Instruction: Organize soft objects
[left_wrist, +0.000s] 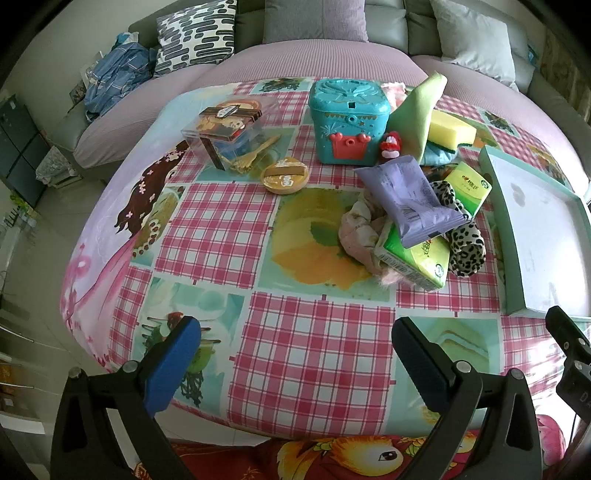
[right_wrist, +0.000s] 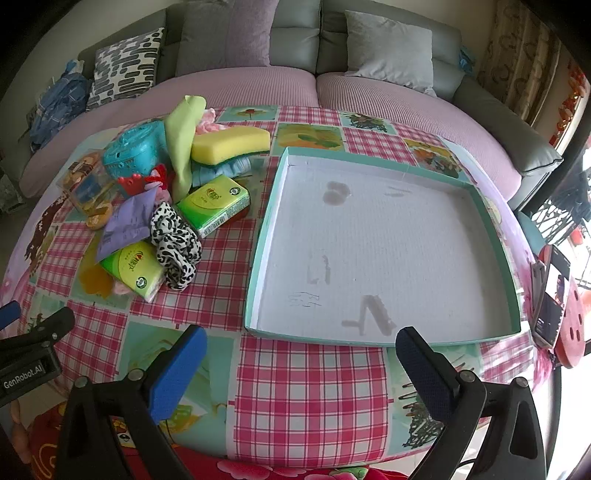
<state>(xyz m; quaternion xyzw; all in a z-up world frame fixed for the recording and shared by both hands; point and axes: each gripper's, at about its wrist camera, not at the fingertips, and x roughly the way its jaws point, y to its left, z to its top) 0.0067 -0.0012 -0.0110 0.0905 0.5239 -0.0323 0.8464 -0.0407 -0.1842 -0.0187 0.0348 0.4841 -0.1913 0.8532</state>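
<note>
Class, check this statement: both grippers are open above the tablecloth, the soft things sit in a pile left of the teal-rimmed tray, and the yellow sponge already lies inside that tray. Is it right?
One detail is wrong. The yellow sponge is not in the tray; it rests on the pile beside it, and the tray holds nothing, as the right wrist view shows. The left gripper and right gripper are open, and the pile lies left of the tray.

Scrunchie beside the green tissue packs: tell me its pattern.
The scrunchie has a black-and-white leopard-spot pattern, which shows best in the right wrist view.
</note>
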